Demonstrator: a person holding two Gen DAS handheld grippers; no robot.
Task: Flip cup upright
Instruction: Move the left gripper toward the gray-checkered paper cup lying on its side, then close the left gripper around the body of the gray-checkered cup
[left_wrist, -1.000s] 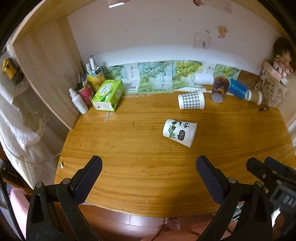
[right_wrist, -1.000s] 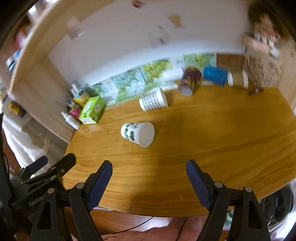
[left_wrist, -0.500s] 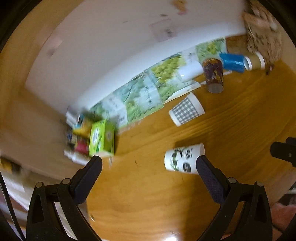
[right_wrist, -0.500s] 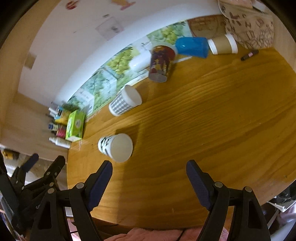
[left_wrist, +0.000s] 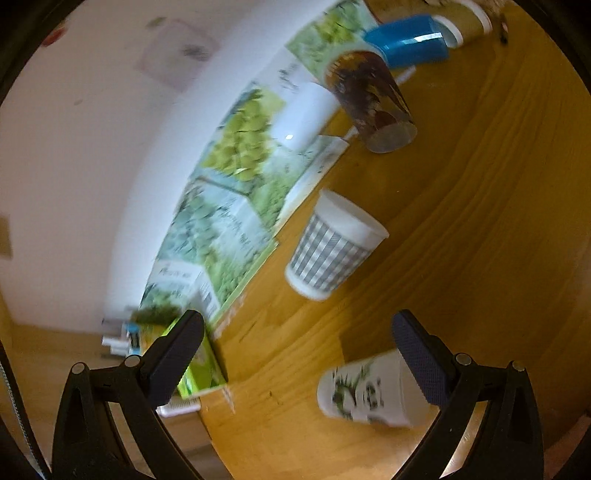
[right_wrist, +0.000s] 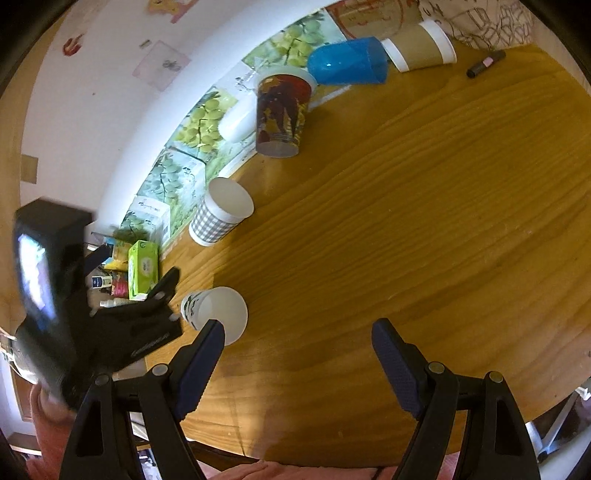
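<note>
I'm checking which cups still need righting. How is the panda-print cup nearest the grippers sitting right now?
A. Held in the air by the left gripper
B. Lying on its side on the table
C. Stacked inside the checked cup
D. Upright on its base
B: the panda-print cup lies on its side on the wooden table, its mouth facing the right wrist camera, with the open left gripper close by but not gripping it.

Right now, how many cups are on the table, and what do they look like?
Panda cup: 1
Grey checked cup: 1
Dark red picture cup: 1
Blue cup: 1
Brown paper cup: 1
Plain white cup: 1
Total: 6 cups. Only the dark red one isn't lying on its side.
</note>
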